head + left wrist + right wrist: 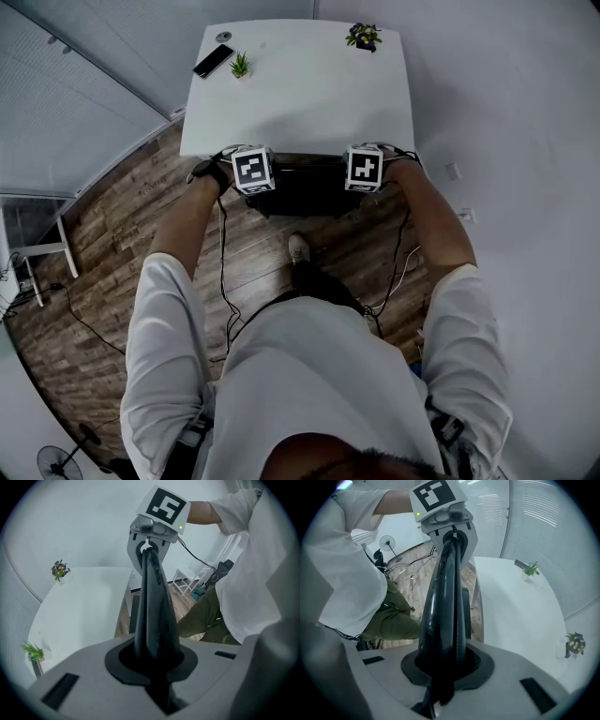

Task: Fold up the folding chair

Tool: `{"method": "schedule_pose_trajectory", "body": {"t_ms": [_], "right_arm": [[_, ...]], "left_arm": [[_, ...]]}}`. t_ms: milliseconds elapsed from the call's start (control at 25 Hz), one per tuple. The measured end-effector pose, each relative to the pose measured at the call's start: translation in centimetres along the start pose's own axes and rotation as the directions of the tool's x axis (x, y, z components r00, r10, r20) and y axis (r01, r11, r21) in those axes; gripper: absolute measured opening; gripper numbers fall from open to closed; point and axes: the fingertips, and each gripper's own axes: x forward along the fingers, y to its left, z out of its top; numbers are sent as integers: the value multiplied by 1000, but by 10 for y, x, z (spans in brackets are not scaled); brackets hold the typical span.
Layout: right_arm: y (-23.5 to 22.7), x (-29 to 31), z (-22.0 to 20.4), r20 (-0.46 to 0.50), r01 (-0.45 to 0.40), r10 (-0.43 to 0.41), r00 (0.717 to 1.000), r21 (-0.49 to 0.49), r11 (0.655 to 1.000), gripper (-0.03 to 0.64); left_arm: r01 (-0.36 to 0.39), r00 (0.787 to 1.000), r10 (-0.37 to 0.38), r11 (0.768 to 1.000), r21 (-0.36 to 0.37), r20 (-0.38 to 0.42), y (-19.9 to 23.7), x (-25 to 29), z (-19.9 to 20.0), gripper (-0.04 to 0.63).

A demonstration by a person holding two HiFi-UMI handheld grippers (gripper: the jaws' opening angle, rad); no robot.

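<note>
The white table (309, 94) stands just beyond both grippers, and the black folding chair (302, 195) lies between them, its top edge running from one to the other. The left gripper (253, 185) and right gripper (363, 183) point steeply down, each clamped on that edge. Farther beyond them on the table sit a phone (213, 61), a small green plant (241, 66) and a purple-flowered pot (363, 37).

This looks like a plain office or studio room. A white table (300, 103) stands against bare white walls and carries a phone (213, 61), a green plant (241, 66) and a flowering plant (363, 37). The floor (103, 281) is wood plank, with a loose cable (86, 325) and a standing fan (58, 461). Slatted blinds (534, 517) cover 1 side.
</note>
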Motion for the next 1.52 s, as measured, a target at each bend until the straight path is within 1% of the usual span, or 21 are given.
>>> {"method": "schedule_pose_trajectory", "body": {"t_ms": [320, 520, 680, 840, 880, 920, 960, 1000, 1040, 1080, 1120, 1160, 1200, 1240, 1280, 1320, 1360, 1440, 1520], "right_arm": [[-34, -3, -3, 5, -4, 4, 1000, 33, 999, 80], [-58, -3, -6, 12, -10, 10, 1000, 53, 999, 73], [-75, -4, -6, 19, 6, -7, 1000, 55, 998, 70], [-84, -2, -7, 26, 3, -4, 1000, 69, 998, 73], [-85, -3, -7, 26, 1, -3, 1000, 77, 997, 79], [-86, -3, -7, 25, 0, -2, 1000, 86, 996, 90], [-88, -4, -6, 22, 2, -5, 1000, 93, 996, 128], [-89, -4, -6, 18, 12, -14, 1000, 96, 995, 181], [-91, -4, -7, 14, 27, -29, 999, 97, 995, 194], [-93, -5, -10, 14, 47, -49, 999, 101, 994, 231], [-96, -7, -12, 22, 72, -74, 997, 113, 991, 271], [-98, -11, -14, 41, 100, -106, 993, 138, 985, 291], [-102, -19, -15, 71, 130, -144, 987, 175, 976, 303], [-105, -29, -15, 110, 163, -190, 975, 221, 962, 316], [-107, -42, -16, 150, 198, -245, 958, 271, 942, 319], [-108, -56, -17, 186, 232, -302, 935, 323, 917, 319], [-107, -71, -19, 214, 264, -359, 908, 374, 889, 319], [-96, -98, -24, 243, 320, -467, 850, 466, 825, 319], [-75, -119, -27, 245, 371, -556, 794, 530, 763, 319]], "left_arm": [[17, 1000, -17, 1000, 17, -5, 37, 3, 0, 51], [21, 1000, -21, 1000, 14, 1, 62, 3, 0, 49], [12, 1000, -12, 1000, 4, 8, 78, 4, 0, 49], [11, 1000, -11, 1000, -13, 9, 88, 5, -1, 60], [2, 1000, -1, 1000, -18, 9, 91, 4, -1, 71], [-14, 1000, 14, 1000, -22, 7, 93, 3, -3, 97], [-33, 999, 33, 999, -23, 1, 96, 2, -6, 146], [-54, 999, 54, 998, -24, -5, 98, 2, -11, 201], [-81, 997, 80, 996, -28, -8, 100, 2, -17, 217], [-116, 993, 116, 992, -41, 0, 103, 0, -22, 245], [-162, 986, 164, 985, -67, 25, 107, -6, -26, 274], [-210, 973, 218, 972, -108, 70, 112, -15, -27, 289], [-253, 953, 274, 954, -160, 127, 118, -27, -28, 296], [-287, 928, 326, 935, -210, 182, 120, -42, -28, 324], [-315, 901, 371, 916, -248, 226, 119, -56, -29, 337], [-336, 877, 406, 900, -278, 257, 115, -69, -33, 336], [-349, 858, 432, 887, -303, 278, 107, -81, -38, 336], [-362, 829, 470, 864, -349, 304, 85, -100, -52, 336], [-369, 797, 506, 841, -396, 330, 58, -118, -64, 336]]}}
